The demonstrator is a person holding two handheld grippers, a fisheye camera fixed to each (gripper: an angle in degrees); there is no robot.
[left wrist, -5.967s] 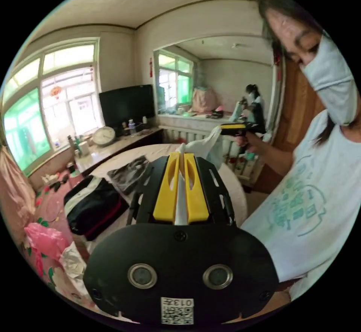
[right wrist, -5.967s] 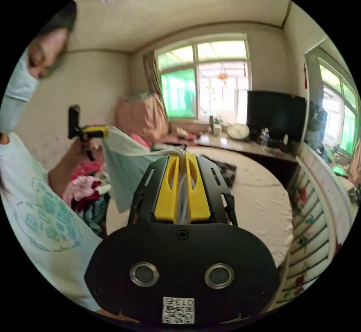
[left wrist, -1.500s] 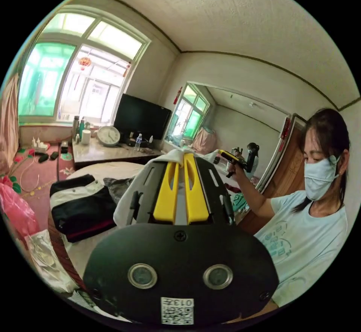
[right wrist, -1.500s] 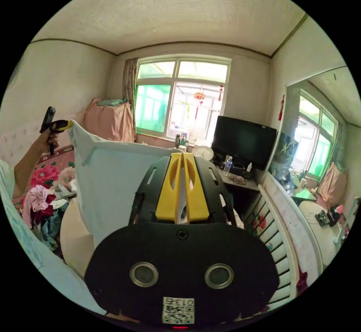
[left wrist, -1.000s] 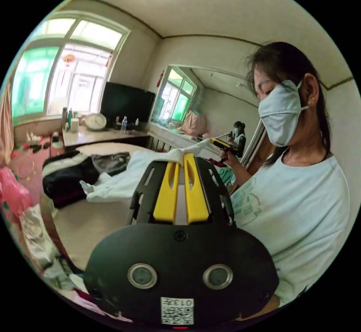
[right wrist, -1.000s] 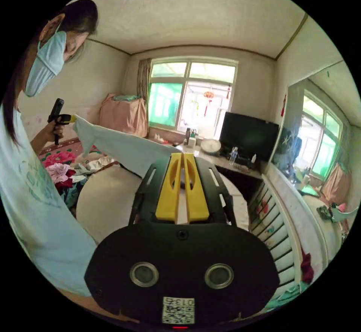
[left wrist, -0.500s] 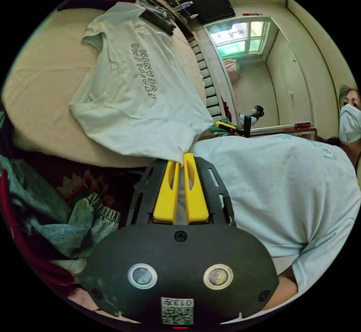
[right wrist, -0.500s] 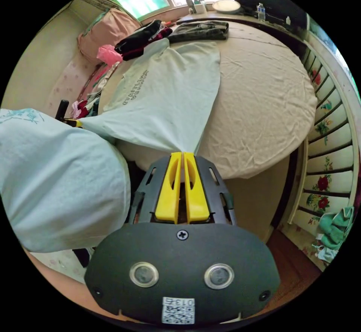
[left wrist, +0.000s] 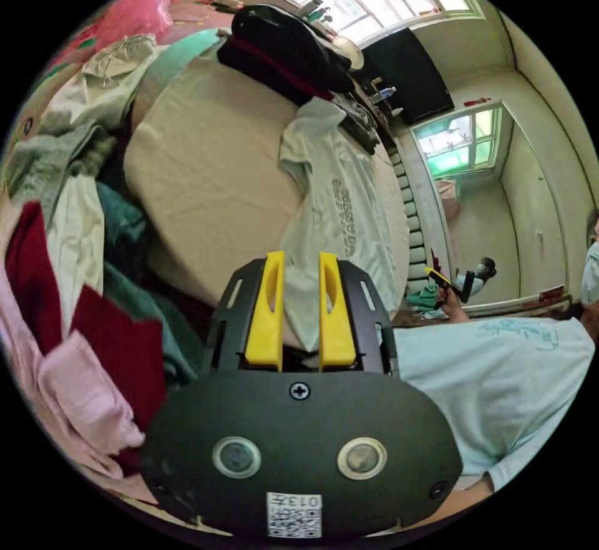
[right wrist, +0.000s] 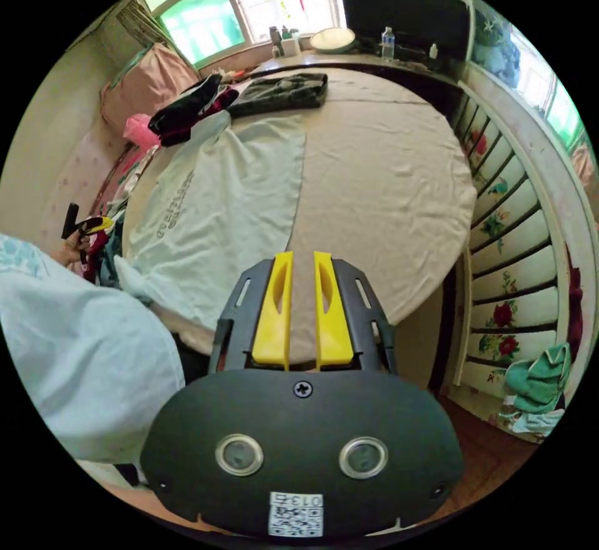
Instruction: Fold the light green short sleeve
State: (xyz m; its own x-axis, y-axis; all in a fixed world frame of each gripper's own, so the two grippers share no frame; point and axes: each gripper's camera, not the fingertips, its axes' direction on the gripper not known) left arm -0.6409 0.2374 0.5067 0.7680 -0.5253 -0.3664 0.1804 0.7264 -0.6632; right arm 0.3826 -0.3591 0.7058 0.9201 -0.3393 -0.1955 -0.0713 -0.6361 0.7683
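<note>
The light green short sleeve (right wrist: 218, 201) lies spread flat on the round table (right wrist: 387, 169), print up, its hem hanging over the near edge. My right gripper (right wrist: 302, 257) is open above the table's near edge, just right of the hem, holding nothing. In the left gripper view the shirt (left wrist: 337, 201) runs away from my left gripper (left wrist: 301, 257), which is open; the hem shows between the parted jaws without being pressed. The left gripper (right wrist: 93, 224) also appears in a hand at the shirt's left, and the right gripper (left wrist: 446, 279) at its right.
Black and red garments (right wrist: 187, 110) and a dark folded garment (right wrist: 281, 91) lie on the table's far side. A heap of clothes (left wrist: 68, 250) sits left of the table. A white flowered railing (right wrist: 518, 226) curves along the right, with a green cloth (right wrist: 536, 381) below.
Half a second ago both grippers were shut on the hem corners with the shirt stretched. Both have opened, and the shirt now rests on the table with its hem hanging loose.
</note>
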